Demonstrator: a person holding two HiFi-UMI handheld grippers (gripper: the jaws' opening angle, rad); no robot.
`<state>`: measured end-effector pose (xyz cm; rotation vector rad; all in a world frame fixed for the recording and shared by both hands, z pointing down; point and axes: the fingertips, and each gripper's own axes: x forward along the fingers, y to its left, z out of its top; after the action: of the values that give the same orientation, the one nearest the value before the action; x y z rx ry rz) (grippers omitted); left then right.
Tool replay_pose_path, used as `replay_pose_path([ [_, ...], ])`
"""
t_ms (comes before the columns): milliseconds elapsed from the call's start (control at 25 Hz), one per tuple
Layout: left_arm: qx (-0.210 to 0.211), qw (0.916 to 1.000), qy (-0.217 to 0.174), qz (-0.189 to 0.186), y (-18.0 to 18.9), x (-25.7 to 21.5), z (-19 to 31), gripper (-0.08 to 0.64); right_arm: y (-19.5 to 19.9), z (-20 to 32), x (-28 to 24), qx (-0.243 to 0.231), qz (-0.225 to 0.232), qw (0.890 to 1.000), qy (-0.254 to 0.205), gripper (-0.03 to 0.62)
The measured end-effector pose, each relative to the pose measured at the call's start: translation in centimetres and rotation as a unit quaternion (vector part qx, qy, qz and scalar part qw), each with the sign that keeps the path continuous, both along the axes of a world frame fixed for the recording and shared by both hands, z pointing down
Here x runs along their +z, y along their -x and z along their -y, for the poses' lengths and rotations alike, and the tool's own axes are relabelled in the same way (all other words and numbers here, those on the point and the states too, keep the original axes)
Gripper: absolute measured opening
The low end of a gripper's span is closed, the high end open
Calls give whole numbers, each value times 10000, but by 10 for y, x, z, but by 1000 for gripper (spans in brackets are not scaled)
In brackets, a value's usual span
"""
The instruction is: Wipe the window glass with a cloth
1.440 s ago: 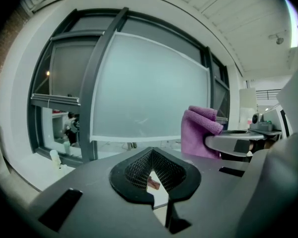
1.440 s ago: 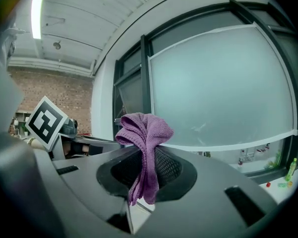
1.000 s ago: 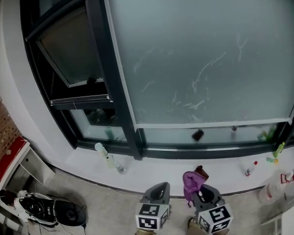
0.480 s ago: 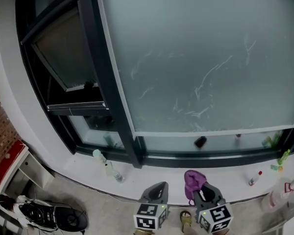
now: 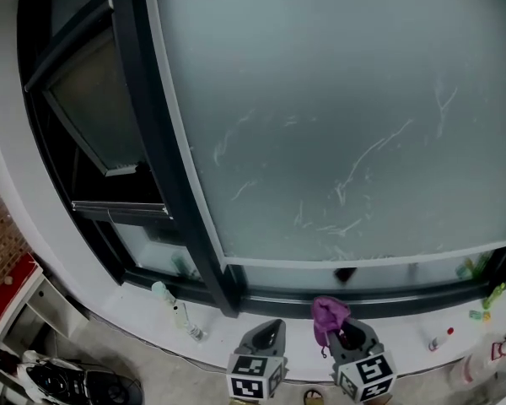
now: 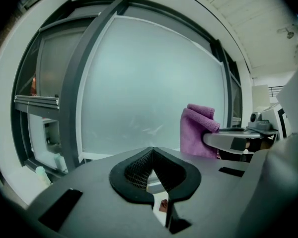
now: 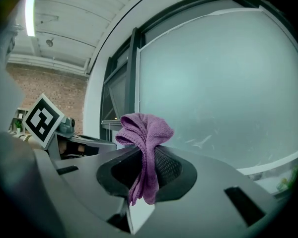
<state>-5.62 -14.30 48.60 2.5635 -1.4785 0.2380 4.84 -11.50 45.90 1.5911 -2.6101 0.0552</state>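
1. The right gripper [image 7: 148,155] was clenched on a purple cloth [image 7: 145,130]. The cloth stood bunched above the jaws, with a fold hanging down between them.
2. In the head view this gripper sat at 6 o'clock, its nose aimed up at the window glass [image 5: 337,125]. The cloth was at its tip, over the pane's lower edge, and whether it touched the glass could not be told.
3. The left gripper [image 6: 151,155] was held just beside it on the 9 o'clock side. It was aimed at the same pane, jaws pressed together with nothing between them.
4. Faint pale streaks marked the glass from centre toward 3 o'clock.
5. A dark frame post [image 5: 164,167] ran from 11 o'clock down toward 6 o'clock.
6. Small bottles [image 5: 175,309] stood on the white sill [image 5: 118,306] at 7 o'clock.
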Motion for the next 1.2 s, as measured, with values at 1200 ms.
replay_pose_path([
  [1200,-274,9987,-432,-48,-24,-91,201,5,6,227,-172,-959,-1761,9643,-1728,58],
])
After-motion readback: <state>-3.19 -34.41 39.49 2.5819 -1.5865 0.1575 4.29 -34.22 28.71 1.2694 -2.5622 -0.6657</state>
